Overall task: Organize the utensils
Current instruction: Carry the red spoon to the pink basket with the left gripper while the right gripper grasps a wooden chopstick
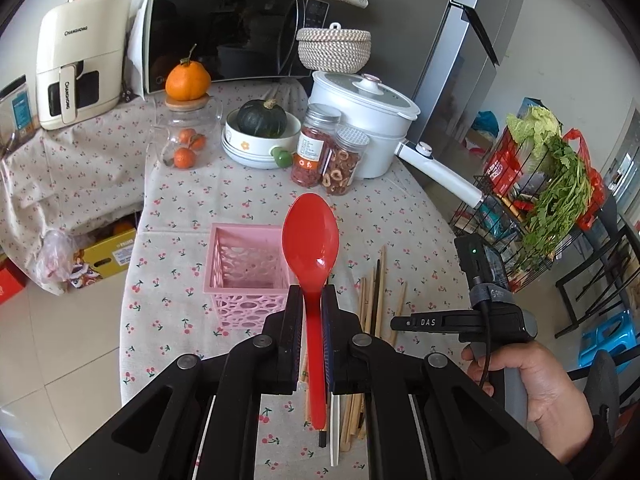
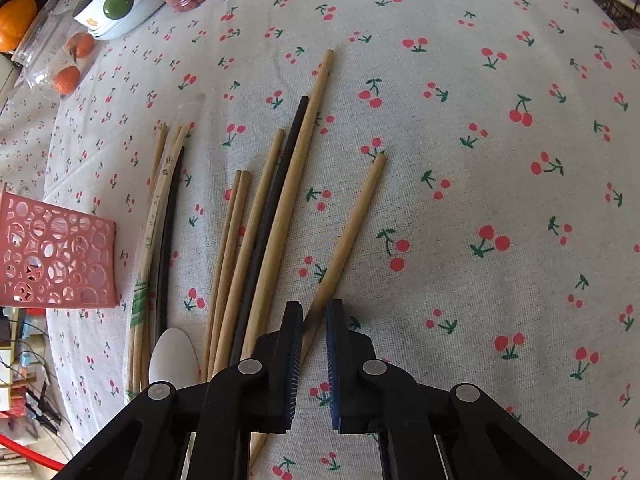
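Left gripper [image 1: 311, 312] is clamping red spoon [image 1: 311, 240] beside pink basket [image 1: 248, 268]; right gripper [image 2: 314, 312] is pinching 1 chopstick [image 2: 344, 240]. Next: dropping spoon into basket.

A glossy red spoon [image 1: 311, 236] stands bowl-up beside the empty pink perforated basket [image 1: 244, 264], while wooden and black chopsticks [image 2: 276, 216] and what looks like a white spoon [image 2: 174, 354] lie loosely on the cloth.
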The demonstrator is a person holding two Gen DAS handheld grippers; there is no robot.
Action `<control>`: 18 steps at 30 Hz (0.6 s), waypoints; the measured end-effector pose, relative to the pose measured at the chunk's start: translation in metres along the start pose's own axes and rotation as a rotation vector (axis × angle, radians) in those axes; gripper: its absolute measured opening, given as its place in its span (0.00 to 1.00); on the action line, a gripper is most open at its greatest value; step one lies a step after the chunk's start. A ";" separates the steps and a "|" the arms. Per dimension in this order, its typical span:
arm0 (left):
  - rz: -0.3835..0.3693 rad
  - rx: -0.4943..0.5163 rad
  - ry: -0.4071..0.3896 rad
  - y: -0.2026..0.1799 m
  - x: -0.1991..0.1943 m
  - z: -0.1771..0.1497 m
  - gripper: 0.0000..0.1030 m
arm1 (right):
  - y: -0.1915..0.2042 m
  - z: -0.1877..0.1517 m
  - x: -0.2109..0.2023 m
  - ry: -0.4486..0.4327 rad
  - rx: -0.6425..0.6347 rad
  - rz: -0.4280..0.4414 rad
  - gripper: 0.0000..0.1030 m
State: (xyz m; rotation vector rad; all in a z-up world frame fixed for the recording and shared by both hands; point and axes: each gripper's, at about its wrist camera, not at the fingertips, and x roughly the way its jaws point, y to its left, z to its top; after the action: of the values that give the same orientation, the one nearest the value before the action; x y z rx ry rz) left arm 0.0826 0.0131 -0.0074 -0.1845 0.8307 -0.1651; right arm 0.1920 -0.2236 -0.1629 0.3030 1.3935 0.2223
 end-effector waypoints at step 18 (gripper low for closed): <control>0.045 -0.034 -0.214 0.021 -0.037 0.020 0.09 | 0.021 -0.003 -0.016 -0.142 -0.051 -0.002 0.05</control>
State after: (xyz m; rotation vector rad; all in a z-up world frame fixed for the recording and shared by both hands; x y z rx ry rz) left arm 0.0746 0.0438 0.0276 -0.2113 0.6247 -0.0873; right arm 0.1865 -0.2086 -0.1416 0.2700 1.2459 0.2299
